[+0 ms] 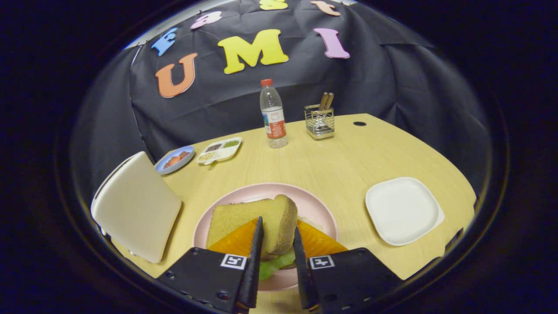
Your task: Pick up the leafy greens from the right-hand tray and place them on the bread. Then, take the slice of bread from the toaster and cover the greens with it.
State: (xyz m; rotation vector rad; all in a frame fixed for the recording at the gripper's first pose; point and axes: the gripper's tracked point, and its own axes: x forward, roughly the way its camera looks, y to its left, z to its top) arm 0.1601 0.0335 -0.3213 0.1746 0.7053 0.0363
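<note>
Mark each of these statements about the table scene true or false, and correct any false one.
1. The tool holds a slice of bread between its fingers. True.
2. The white square tray is piled with greens. False: it is bare, and the leafy greens lie under the bread on the pink plate.
3. The water bottle lies on its side. False: it stands upright.
4. A wire holder stands beside the bottle. True.
5. The blue dish is next to the divided tray. True.
</note>
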